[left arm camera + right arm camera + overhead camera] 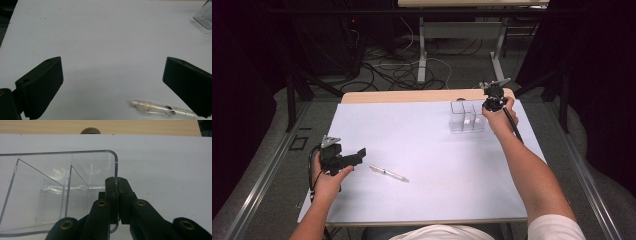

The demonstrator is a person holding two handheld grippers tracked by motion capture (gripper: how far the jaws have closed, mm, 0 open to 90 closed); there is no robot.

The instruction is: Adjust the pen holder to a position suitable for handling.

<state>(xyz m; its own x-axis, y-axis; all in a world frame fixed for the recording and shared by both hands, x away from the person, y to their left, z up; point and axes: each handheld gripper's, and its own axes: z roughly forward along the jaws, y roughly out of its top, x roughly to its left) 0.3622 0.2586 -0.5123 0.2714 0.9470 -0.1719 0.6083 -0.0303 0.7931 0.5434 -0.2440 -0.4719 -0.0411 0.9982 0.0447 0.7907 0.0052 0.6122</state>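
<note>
With our right gripper [117, 182] pinching the clear organizer [62, 170] wall and the left gripper [112, 82] wide beside the pen [162, 110], we risk tipping it — a thin, slick wall between the fingers may slip.

A clear plastic organizer [467, 118] with compartments stood upright at two o'clock on the bench, one wall pinched.

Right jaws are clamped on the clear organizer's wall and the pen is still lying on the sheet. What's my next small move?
Probably ease the left gripper down and toward the pen. Its jaws stand open, the pen lies just off the one at the right of the left gripper view, and the right gripper already steadies the organizer.
</note>
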